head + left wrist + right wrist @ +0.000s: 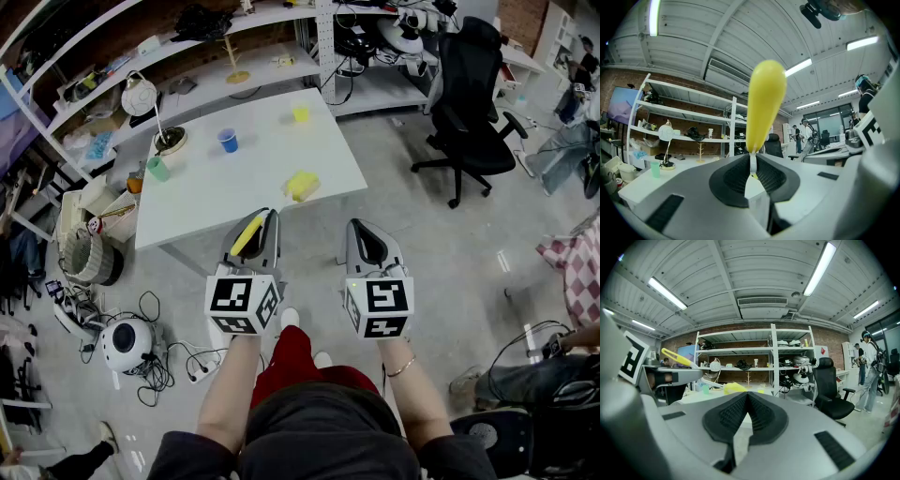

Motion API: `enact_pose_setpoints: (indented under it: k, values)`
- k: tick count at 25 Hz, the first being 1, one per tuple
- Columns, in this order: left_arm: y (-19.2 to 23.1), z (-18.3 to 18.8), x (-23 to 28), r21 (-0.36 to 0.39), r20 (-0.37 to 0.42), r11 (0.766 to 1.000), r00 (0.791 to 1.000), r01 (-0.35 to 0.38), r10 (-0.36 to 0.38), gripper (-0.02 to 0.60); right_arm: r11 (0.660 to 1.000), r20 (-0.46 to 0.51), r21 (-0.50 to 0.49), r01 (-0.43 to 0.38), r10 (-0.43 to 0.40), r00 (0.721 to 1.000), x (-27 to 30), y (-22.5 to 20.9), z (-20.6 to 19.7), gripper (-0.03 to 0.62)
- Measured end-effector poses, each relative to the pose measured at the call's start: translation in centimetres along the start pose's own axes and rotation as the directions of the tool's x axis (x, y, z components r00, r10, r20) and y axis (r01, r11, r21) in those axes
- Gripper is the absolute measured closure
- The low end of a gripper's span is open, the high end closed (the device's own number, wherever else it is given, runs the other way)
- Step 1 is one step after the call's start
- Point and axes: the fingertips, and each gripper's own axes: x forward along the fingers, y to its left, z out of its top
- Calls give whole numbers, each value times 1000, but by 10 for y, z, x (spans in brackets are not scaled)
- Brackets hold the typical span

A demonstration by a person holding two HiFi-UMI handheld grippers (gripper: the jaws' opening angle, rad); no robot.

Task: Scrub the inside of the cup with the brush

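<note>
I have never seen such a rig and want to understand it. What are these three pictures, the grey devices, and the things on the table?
There is no robot: a person holds a gripper in each hand. One picture comes from a camera on the person's head, looking down; the other two from a camera on each gripper. The left gripper is shut on a yellow brush handle. The right gripper is shut and empty. On the white table stand a blue cup, a green cup, a yellow cup, a lamp and a yellow lump.
</note>
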Motion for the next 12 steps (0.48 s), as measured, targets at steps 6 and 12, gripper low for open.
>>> enact_pose_setpoints:
  k: [6,12]
  values:
    - [1,10,13,1,21,1000,1000,-11,11,535,1000,18,-16,-18,19,1000,9,-7,9,576]
    - [12,9,26,-5,15,1000,1000,-20,20,535,999,-10,-1,-54,54,999,30,-9,4,576]
